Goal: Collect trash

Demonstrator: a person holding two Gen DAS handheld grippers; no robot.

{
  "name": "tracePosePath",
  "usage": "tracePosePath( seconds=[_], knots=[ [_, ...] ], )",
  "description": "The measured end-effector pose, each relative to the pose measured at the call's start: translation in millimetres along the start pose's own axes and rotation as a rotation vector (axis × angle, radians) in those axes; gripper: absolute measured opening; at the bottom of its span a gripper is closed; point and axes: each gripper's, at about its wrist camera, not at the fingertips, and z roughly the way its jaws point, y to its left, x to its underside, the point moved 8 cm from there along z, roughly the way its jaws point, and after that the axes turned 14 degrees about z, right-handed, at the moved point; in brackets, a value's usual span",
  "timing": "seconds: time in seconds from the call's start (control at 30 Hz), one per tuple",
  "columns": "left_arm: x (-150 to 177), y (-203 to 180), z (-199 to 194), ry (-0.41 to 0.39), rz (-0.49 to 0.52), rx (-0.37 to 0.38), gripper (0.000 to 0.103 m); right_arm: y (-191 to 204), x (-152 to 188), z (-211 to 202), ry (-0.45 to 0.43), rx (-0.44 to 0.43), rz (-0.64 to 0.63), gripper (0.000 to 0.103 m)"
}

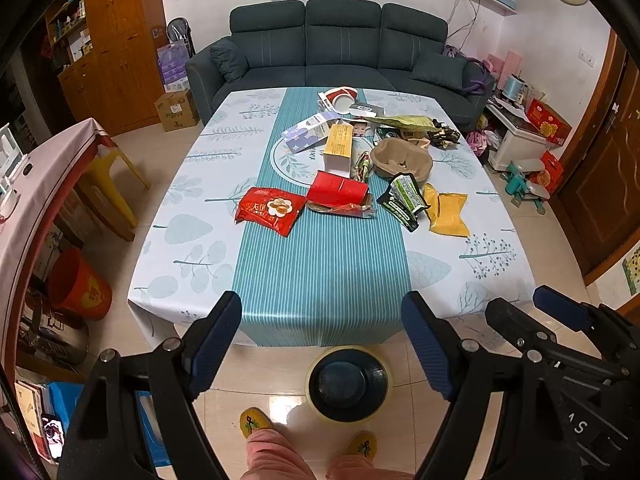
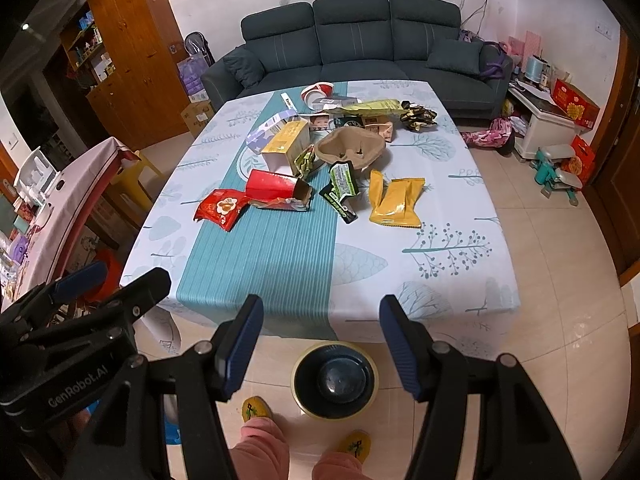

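Note:
Trash lies in a heap on the table [image 1: 192, 248] [image 2: 460, 280]: a red snack bag [image 1: 270, 210] [image 2: 220, 206], a red carton [image 1: 338, 192] [image 2: 276, 186], a yellow wrapper [image 1: 446, 212] [image 2: 394, 200], a green-black packet [image 1: 404, 200] [image 2: 340, 188], a brown pulp cup tray [image 1: 402, 158] [image 2: 352, 148], a yellow box [image 1: 340, 146] [image 2: 286, 142] and more behind. A dark bin with a yellowish rim [image 1: 348, 384] [image 2: 335, 380] stands on the floor before the table. My left gripper [image 1: 322, 344] and right gripper [image 2: 320, 344] are both open and empty, held short of the table's near edge above the bin.
A dark sofa [image 1: 340, 48] stands behind the table. A yellow chair [image 1: 112, 184] and a pink-clothed side table [image 1: 36, 200] are at left, with a red bucket [image 1: 80, 284] on the floor. Boxes and toys [image 1: 532, 160] crowd the right. The person's feet [image 1: 256, 424] are below.

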Motion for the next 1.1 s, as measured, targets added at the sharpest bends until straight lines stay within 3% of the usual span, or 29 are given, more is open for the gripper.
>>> tracePosePath(
  seconds=[1.1],
  knots=[
    [10.8,4.3,-14.5,0.001,-0.012,-0.019,0.08,9.1,4.0,-10.5,-0.008,-0.013,-0.012,0.061]
  ],
)
